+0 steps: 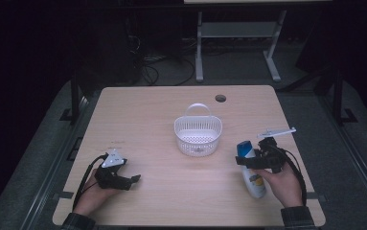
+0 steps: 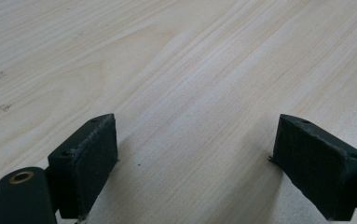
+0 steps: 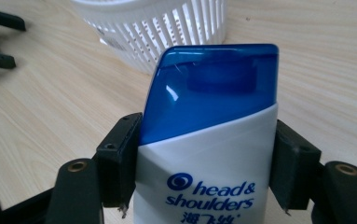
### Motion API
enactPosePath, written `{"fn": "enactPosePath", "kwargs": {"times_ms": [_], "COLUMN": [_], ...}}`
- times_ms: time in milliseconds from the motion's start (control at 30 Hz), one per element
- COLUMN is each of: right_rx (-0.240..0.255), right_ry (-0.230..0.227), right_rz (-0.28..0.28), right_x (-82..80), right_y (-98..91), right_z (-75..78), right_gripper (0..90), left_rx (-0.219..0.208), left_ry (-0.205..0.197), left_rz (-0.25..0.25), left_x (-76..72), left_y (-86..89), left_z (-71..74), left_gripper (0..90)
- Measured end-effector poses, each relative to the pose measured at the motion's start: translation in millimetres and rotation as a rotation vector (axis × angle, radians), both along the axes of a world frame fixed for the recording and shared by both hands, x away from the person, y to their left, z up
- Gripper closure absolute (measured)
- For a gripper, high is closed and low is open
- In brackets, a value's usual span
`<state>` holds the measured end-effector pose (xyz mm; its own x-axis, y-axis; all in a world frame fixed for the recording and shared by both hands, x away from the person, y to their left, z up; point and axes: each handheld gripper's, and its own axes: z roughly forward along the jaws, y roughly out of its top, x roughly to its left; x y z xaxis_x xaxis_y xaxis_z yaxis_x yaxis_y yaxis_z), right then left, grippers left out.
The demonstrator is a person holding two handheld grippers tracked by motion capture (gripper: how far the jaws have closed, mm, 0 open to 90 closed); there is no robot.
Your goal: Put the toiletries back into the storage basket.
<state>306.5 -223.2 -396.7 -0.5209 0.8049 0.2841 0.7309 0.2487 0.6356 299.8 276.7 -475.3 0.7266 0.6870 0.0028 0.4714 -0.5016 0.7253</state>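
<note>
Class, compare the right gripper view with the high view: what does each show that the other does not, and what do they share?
Right gripper view alone: the printed brand name on the shampoo bottle and the pads of the right hand-held gripper pressed against its sides.

High view alone: the whole table, the basket's handle, both of the person's hands, and the floor and desk frame beyond.

Both: the bottle with its blue cap, the white basket and the left hand-held gripper, open.

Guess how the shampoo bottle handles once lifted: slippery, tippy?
The bottle is glossy plastic, so it may slide between the right tongs' pads, which clamp its flat sides just under the blue cap. It looks rigid. Being gripped near one end, the long body may swing or droop.
</note>
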Motion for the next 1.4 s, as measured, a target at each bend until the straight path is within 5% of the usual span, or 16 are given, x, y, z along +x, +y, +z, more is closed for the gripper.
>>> {"fn": "enactPosePath", "kwargs": {"times_ms": [400,767,867,1400], "right_rx": [0.08,0.143,0.149,0.144], "right_ry": [-0.042,-0.172,-0.209,-0.261], "right_rz": [-0.024,-0.069,-0.08,-0.076], "right_x": [-6.5,-10.8,-12.0,-9.8], "right_y": [-18.4,-24.4,-25.2,-19.2], "right_z": [11.6,14.6,16.3,28.2], "right_gripper": [35.0,35.0,34.9,34.9], "left_rx": [0.001,0.001,0.0,-0.003], "left_ry": [0.0,0.0,0.0,0.0], "left_rz": [0.0,0.0,0.0,0.003], "left_x": [0.0,0.0,0.0,-0.5], "left_y": [0.0,0.0,0.0,-0.4], "left_z": [0.1,0.1,0.0,-0.1], "left_gripper": [13.1,13.1,13.1,13.1]}}
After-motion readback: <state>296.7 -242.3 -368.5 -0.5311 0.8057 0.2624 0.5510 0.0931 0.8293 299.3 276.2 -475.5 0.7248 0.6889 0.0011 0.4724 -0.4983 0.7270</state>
